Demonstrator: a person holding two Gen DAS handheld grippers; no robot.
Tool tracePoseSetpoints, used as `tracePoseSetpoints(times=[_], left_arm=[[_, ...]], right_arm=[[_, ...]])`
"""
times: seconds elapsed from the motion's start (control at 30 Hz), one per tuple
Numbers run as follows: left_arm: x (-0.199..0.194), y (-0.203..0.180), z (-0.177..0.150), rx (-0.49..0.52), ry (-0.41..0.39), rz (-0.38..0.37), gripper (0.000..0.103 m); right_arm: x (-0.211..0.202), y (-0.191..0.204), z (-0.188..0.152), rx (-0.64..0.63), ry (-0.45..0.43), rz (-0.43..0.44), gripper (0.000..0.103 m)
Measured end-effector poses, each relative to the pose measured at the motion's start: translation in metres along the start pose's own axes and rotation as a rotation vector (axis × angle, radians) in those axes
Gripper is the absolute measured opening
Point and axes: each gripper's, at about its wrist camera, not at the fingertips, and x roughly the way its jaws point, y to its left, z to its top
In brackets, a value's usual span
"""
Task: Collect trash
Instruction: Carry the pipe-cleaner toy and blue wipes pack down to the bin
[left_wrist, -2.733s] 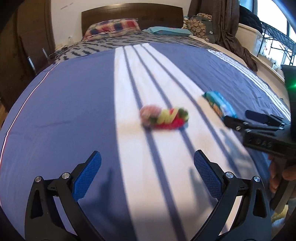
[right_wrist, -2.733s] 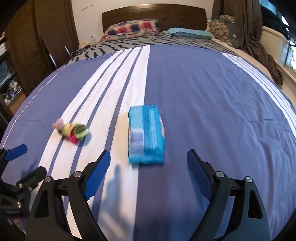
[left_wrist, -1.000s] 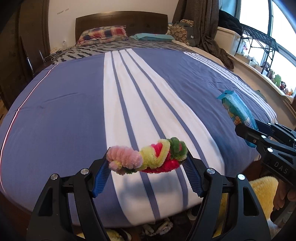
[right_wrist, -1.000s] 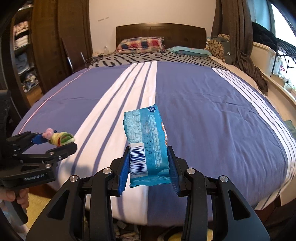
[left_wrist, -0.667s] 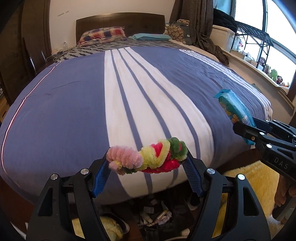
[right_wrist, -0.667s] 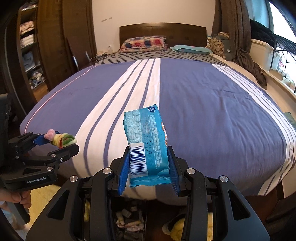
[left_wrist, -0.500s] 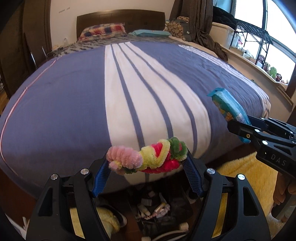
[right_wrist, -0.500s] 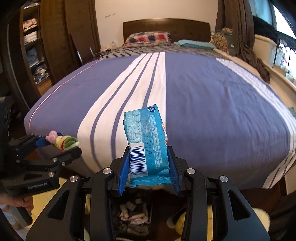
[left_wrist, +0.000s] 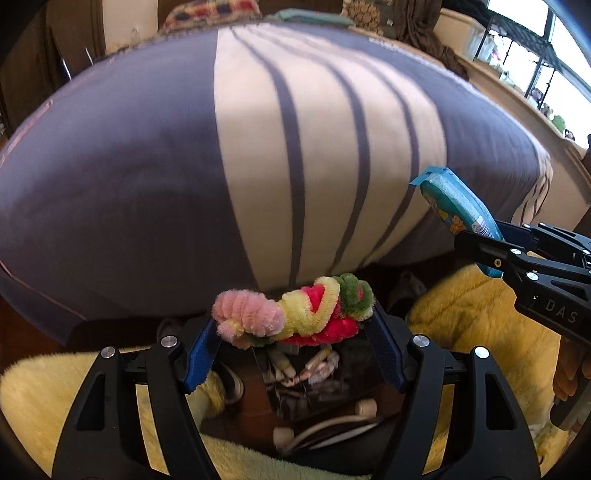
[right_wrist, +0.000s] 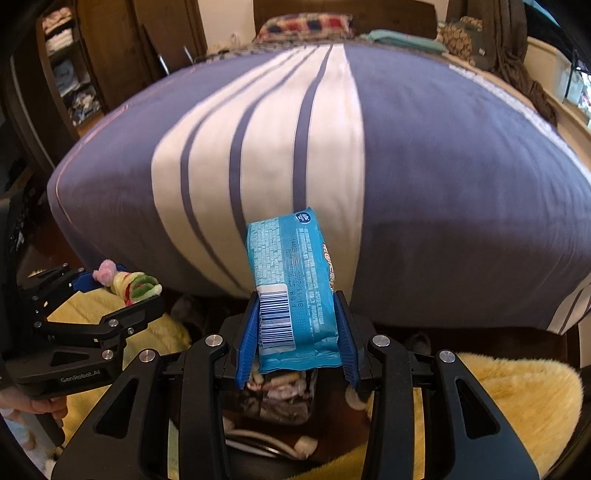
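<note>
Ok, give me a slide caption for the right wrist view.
Right gripper clamps a blue snack packet above a bin of trash at the striped bed's foot.

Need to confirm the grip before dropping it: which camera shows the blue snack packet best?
The right wrist view: the blue snack packet fills the centre, its lower end clamped by the right gripper. The left wrist view shows it only small and edge-on at the right.

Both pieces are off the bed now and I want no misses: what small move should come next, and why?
Probably lower both a little further. The left gripper holds the pipe-cleaner bundle, the right gripper the blue wrapper, both above the bin of scraps on the floor, so a closer release should land inside.
</note>
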Motion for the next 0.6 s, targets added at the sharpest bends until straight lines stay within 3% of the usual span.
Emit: tracePoseSetpoints(times=[0.33,0.6], left_arm=[[0.047,0.001,-0.033,-0.009,0.147,-0.018,0.069],[0.079,0.002,-0.039,-0.02,0.252,-0.067,0.069]], right_arm=[[0.048,-0.002,-0.02,0.03,0.155,0.034,0.039],[0.079,-0.007,-0.027,0.076,0.254,0.077,0.039]])
